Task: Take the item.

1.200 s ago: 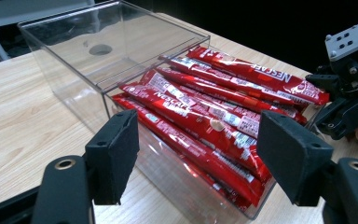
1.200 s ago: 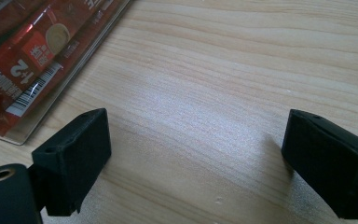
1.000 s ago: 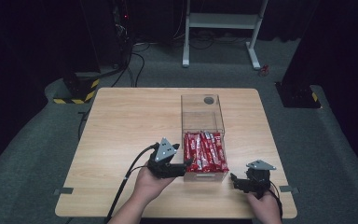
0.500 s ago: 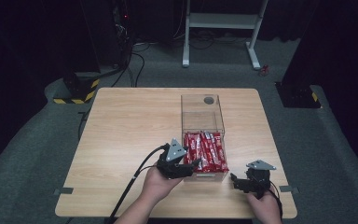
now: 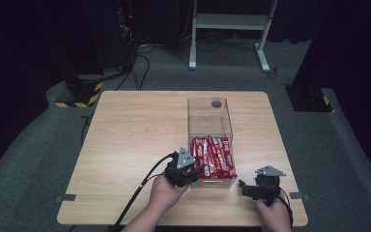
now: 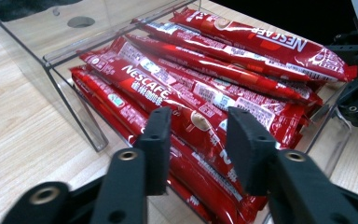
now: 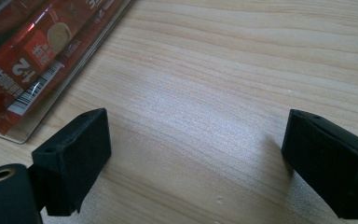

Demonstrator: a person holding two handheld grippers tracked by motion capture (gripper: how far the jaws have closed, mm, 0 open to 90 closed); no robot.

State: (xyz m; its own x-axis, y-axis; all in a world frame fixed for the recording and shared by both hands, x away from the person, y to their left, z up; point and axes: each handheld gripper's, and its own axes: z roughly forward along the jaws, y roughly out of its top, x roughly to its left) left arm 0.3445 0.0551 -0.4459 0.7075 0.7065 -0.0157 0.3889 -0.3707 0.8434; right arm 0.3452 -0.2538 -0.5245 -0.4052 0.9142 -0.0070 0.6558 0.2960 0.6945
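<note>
Red "NESCAFE" sachets (image 6: 177, 88) lie lengthwise in the clear box (image 5: 210, 126), pointing away across the tabletop (image 5: 135, 130). The left gripper (image 6: 198, 140) is spread over one sachet. The right gripper (image 7: 196, 163) is spread wide.

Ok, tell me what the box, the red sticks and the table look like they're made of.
Box: clear rigid plastic, likely acrylic; see-through walls with bright edges. Red sticks: glossy printed film or foil sachets; they glint and crinkle at the sealed ends. Table: pale wood grain, matte, perhaps laminate rather than solid wood.
</note>
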